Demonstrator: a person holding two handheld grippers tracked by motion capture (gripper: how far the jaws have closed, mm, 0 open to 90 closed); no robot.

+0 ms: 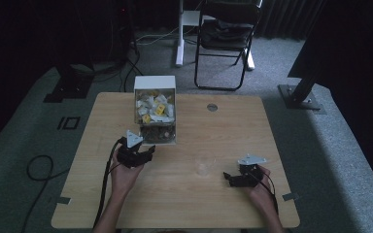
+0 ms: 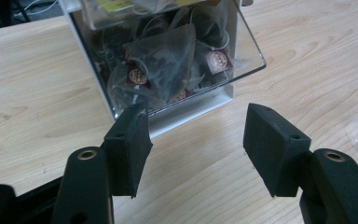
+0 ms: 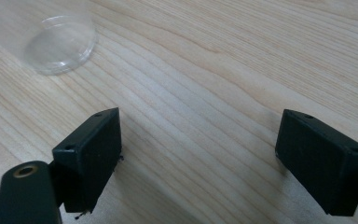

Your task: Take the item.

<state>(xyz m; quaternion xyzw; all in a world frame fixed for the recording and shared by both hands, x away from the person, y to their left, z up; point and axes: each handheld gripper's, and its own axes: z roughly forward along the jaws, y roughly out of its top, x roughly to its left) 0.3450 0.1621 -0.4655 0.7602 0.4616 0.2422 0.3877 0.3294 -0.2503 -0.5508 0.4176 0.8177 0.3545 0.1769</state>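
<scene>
Reaching toward the tea bag dispenser (image 2: 168,60), the left tongs (image 2: 196,149) are hovering just in front of its clear hinged flap with their jaws spread and nothing between them. Doing this step well likely means easing the foam pads through the open mouth at the bottom, straddling one pyramid tea bag (image 2: 161,63) only, and pinching its mesh or tag lightly so the neighbours are not dragged out. The dispenser is sitting at the far middle of the wooden surface (image 1: 184,194); its frame is white and boxy, its front transparent plastic, glossy and angled outward. The bags inside are looking soft, gauzy and crumpled, each with a small round dark-red label. Further right, a clear plastic cup (image 1: 205,164) is standing on the pale, fine-grained surface, thin-walled and nearly invisible, well apart from the dispenser. At the right, the right tongs (image 3: 198,158) are resting low over the bare surface near the cup, spread wide and gripping nothing, their black pads blocky and matte
</scene>
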